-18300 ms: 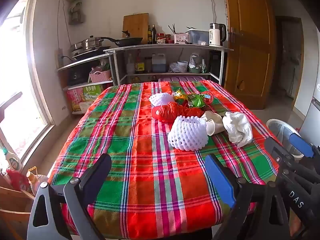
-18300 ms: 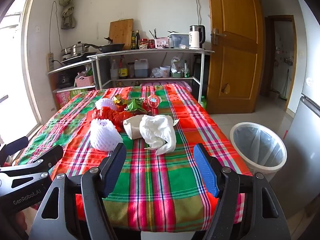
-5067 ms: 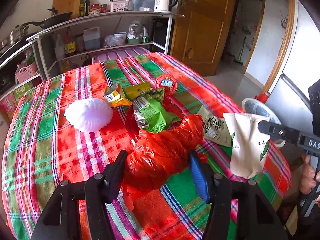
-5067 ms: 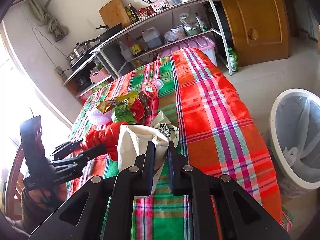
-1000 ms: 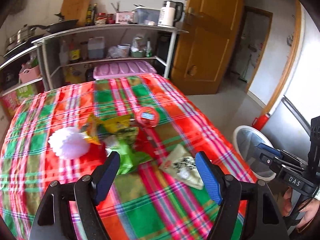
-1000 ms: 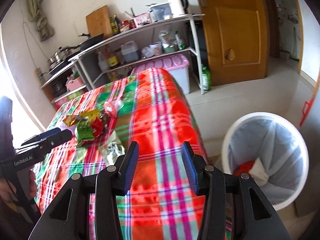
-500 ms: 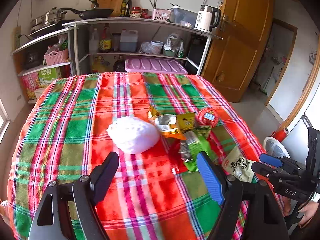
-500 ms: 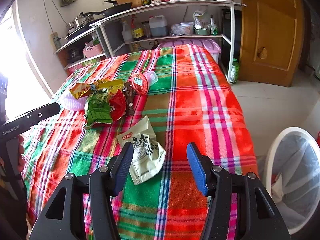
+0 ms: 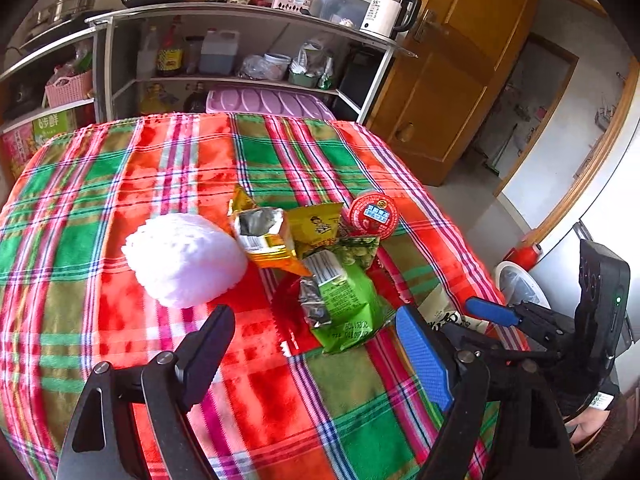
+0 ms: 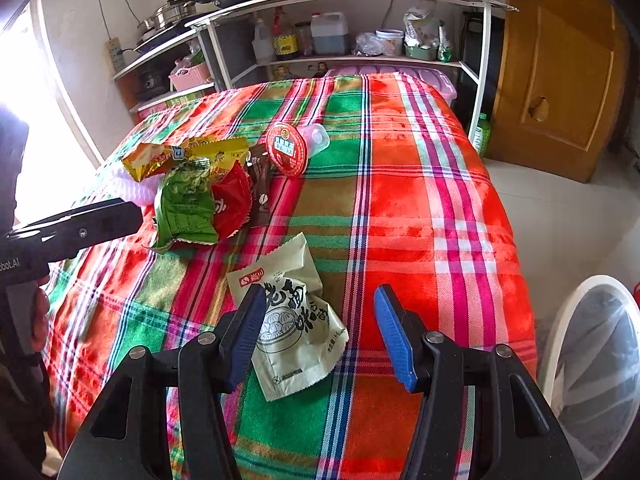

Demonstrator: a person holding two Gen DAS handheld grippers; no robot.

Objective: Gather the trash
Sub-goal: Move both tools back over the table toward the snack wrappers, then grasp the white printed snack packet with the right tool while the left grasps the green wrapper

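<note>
right gripper (image 10: pixel 316 334) wide, empty; pale wrapper (image 10: pixel 294 320) at 11 o'clock under left pad (long axis 11–5), right hand nearer.

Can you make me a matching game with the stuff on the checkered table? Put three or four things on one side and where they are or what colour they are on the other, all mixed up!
Things:
1. foam net
2. round lid
3. pale snack bag
4. trash bin

Clues:
A. on the floor beside the table
B. red, with a blue and white label
C. white and fluffy-looking
D. lying flat, right in front of the right claw

Pairs: 1-C, 2-B, 3-D, 4-A
</note>
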